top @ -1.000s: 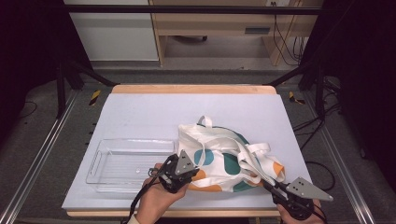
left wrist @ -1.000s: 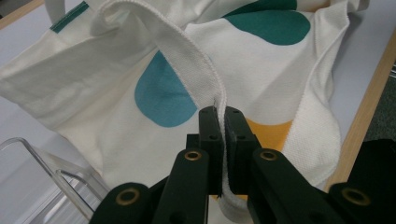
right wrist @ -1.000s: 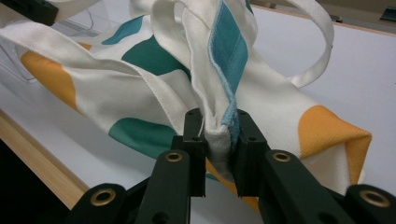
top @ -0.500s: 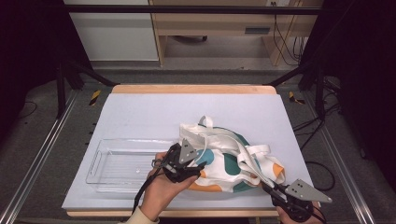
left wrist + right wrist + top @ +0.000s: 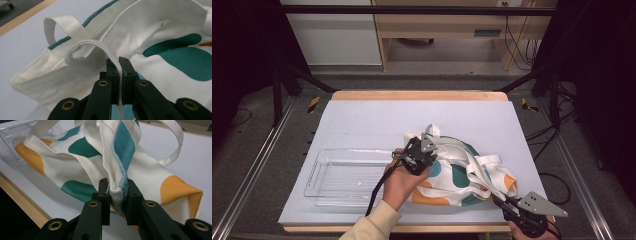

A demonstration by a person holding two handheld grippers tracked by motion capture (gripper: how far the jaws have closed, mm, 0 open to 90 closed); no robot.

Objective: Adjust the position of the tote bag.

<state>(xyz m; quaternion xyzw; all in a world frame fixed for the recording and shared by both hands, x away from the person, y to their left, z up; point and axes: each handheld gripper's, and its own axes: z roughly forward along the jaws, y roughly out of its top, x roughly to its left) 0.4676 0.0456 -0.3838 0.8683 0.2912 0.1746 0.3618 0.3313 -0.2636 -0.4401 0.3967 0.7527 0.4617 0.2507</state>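
Note:
A white tote bag with teal and orange patches lies crumpled on the table's near right part. My left gripper is at the bag's left side. In the left gripper view its jaws have just been closing, and the left gripper is shut on a white woven strap that loops up from the bag. My right gripper sits at the bag's near right corner. In the right gripper view the right gripper is shut on a bunched fold of the bag's cloth, with a blue inner band showing.
A clear plastic tray lies flat to the left of the bag, touching its edge. The pale blue table top has a wooden rim. Black frame bars and cables stand beyond the far edge and at both sides.
My left gripper has moved away from the person and slightly right, from the bag's near left edge to its upper left, and now pinches the strap. The right gripper has kept still.

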